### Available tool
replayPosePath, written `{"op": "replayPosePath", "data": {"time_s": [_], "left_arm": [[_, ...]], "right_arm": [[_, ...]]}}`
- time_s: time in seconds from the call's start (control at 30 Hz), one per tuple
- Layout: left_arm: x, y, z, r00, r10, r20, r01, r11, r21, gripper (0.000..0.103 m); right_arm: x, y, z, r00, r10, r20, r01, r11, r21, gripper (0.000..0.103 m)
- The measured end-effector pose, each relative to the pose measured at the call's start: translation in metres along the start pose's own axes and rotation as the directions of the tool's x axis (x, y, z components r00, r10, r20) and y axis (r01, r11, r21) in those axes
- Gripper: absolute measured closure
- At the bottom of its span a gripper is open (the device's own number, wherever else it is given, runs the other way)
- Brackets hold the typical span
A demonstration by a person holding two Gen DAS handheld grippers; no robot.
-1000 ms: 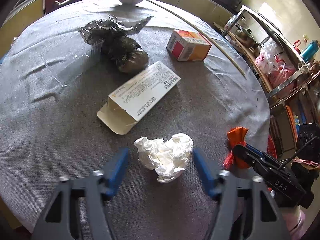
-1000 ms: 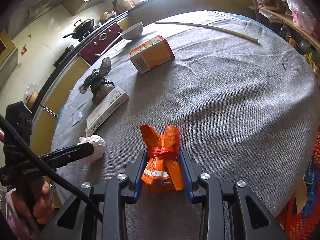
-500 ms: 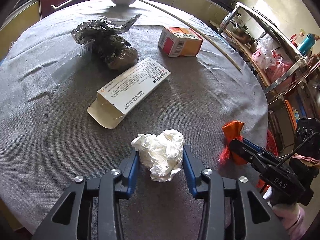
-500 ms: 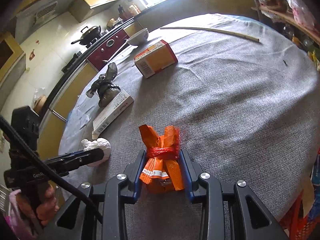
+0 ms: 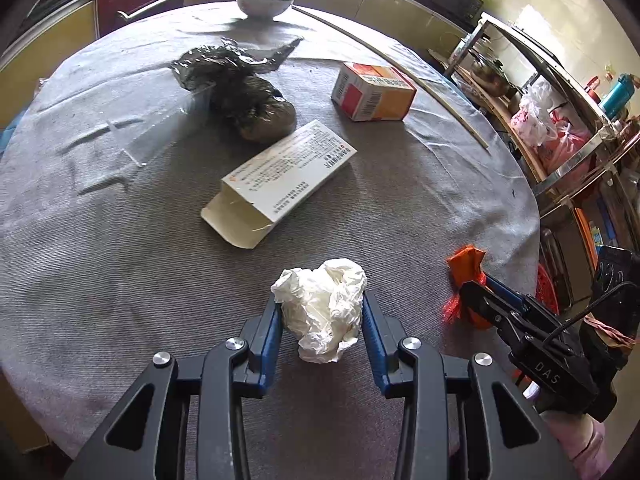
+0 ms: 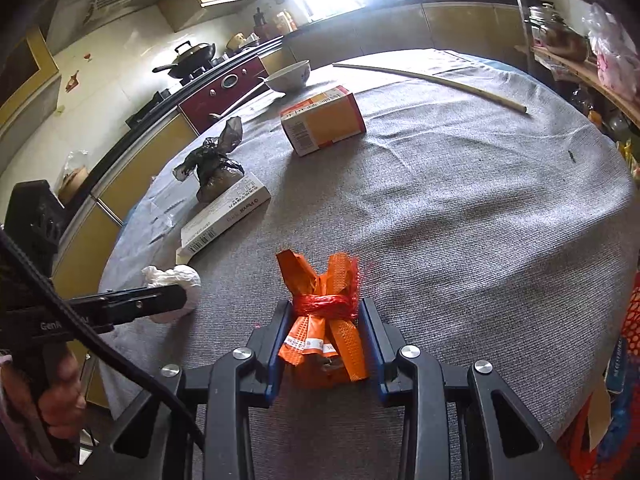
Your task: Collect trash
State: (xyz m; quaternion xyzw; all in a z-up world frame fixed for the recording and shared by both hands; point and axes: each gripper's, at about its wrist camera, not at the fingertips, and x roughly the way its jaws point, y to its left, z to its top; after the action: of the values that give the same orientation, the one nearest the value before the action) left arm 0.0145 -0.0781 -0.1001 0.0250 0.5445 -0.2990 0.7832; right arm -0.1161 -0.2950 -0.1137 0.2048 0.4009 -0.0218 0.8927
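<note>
A crumpled white tissue [image 5: 324, 312] lies near the front of the round grey table [image 5: 100, 260], and my left gripper [image 5: 320, 312] is shut on it, blue pads pressing both sides. The same tissue [image 6: 176, 280] shows in the right wrist view behind the left gripper's arm. An orange tied wrapper bundle [image 6: 324, 332] stands upright with my right gripper [image 6: 324, 328] shut on it. From the left wrist view that orange bundle [image 5: 466, 264] sits at the table's right edge.
A long white carton [image 5: 280, 180] with an open flap, a dark knotted plastic bag [image 5: 248, 96], an orange-and-red box [image 5: 372, 92], a white bowl [image 5: 264, 2] and a thin stick [image 5: 400, 64] lie further back. A cluttered shelf [image 5: 560, 128] stands right.
The left gripper's jaws closed from wide apart onto the tissue. The right gripper kept its grip on the orange bundle.
</note>
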Motion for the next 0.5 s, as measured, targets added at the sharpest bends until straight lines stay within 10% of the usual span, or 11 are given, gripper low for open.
{"op": "replayPosePath", "data": {"time_s": [0.5], "left_arm": [[-0.022,0.012,-0.008,0.999,0.026,0.043,-0.026,1.0,-0.005,0.063]], "right_arm": [[-0.007,0.028,-0.007,1.0,0.025,0.014,-0.024,0.998,-0.06,0.067]]}}
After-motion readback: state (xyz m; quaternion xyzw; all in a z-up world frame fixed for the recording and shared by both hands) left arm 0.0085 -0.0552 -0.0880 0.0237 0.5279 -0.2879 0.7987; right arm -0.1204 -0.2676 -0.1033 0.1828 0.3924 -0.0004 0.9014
